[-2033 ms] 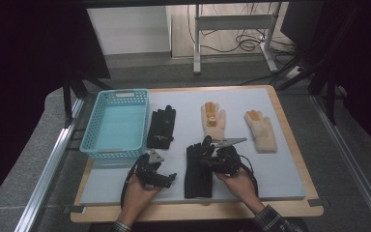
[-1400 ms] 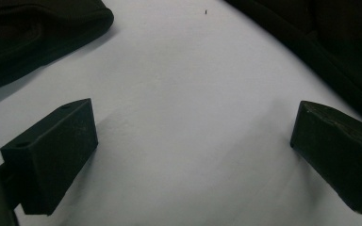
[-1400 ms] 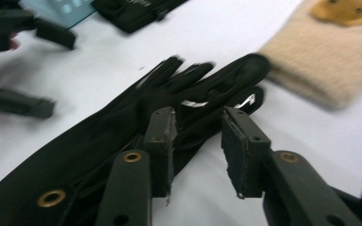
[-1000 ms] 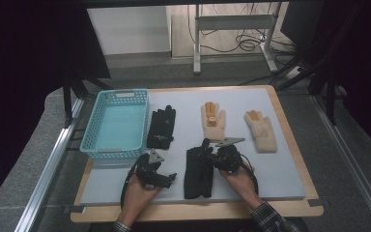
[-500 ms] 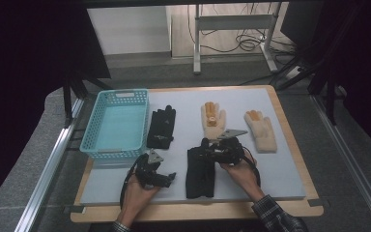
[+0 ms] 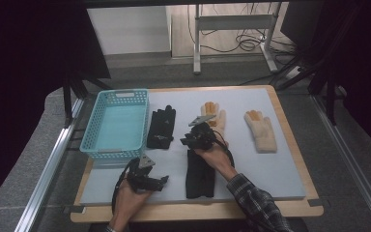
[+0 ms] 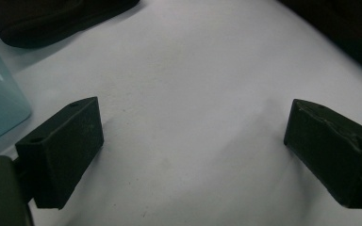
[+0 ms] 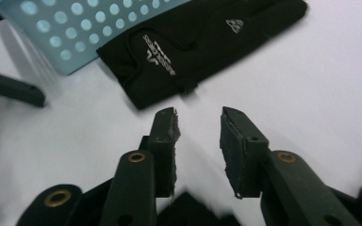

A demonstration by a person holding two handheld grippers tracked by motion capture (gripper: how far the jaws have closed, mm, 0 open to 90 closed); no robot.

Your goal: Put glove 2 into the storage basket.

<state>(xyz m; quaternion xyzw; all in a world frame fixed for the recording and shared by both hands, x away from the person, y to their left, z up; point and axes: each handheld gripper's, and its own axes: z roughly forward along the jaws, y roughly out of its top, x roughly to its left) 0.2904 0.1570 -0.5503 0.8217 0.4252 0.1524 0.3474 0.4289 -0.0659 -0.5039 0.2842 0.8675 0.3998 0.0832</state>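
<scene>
Now the right gripper [image 6: 196,137] hovers over the near black glove [image 6: 199,175], fingers just closing, seemingly empty; the left gripper [image 6: 160,180] rests wide open, empty, by the desk's [image 6: 280,169] near edge.

Light blue basket [image 6: 117,126] left-center of frame; two beige gloves [image 6: 260,129] upper right on counter [image 6: 280,164]; cables on floor, top.

Left tongs [image 7: 193,155] agape, right tongs [image 8: 198,136] narrower.

On the surface [image 6: 280,164], the basket [image 6: 116,123] sits at the left edge with a black glove [image 6: 161,127] beside it. The right tongs [image 6: 193,137] hover over another black glove [image 6: 199,178] near the front edge; the left tongs [image 6: 160,181] rest at the front left.
</scene>
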